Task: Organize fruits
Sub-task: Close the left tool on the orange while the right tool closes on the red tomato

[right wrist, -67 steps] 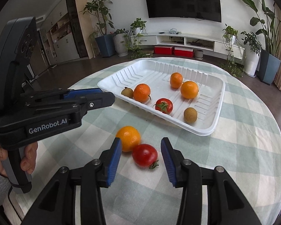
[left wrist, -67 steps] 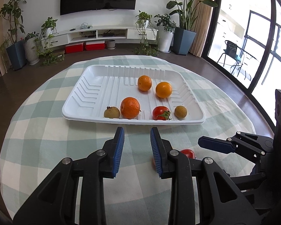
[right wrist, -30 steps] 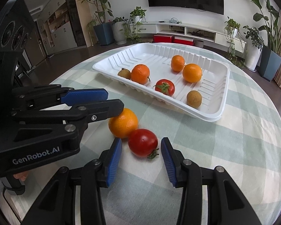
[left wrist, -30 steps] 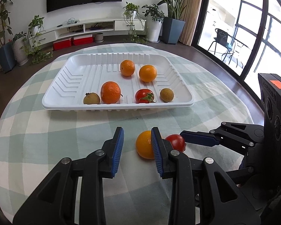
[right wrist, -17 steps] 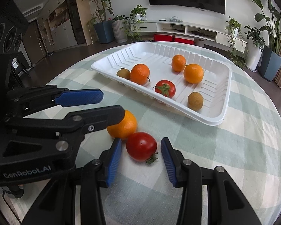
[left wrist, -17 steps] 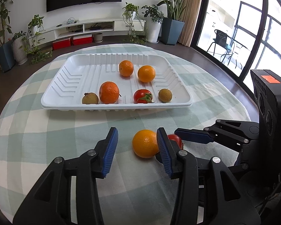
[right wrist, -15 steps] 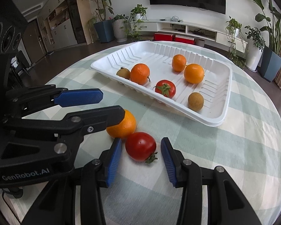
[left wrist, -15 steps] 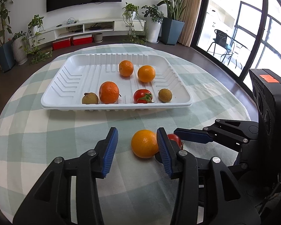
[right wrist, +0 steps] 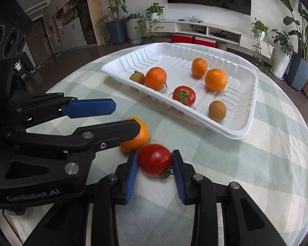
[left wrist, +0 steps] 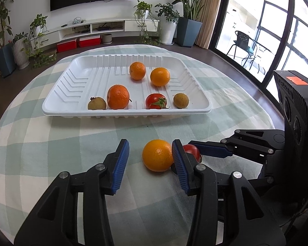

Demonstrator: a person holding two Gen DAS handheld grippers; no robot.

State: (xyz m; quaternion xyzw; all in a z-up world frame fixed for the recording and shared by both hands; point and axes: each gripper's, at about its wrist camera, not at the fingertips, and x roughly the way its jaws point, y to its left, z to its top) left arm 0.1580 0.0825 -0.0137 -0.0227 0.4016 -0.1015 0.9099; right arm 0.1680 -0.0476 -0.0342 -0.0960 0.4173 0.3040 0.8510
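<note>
A loose orange (left wrist: 157, 155) and a red tomato (right wrist: 155, 160) lie touching each other on the checked tablecloth, in front of a white tray (left wrist: 125, 113). My left gripper (left wrist: 149, 143) is open around the orange, which leans on the right pad with a gap to the left pad. My right gripper (right wrist: 154, 153) has its jaws closing on the tomato, and both blue pads touch its sides. In the left wrist view the tomato (left wrist: 192, 151) is mostly hidden behind my right finger. The tray (right wrist: 250, 110) holds three oranges, a tomato and two small brown fruits.
The two grippers cross close together at the near part of the round table; the left gripper (right wrist: 126, 116) reaches in from the left of the right wrist view. The table's edge curves away on both sides. Potted plants, a TV shelf and glass doors stand beyond.
The left jaws have spread from narrow to wide around the orange. The right jaws have just narrowed onto the tomato. Neither fruit has left the cloth.
</note>
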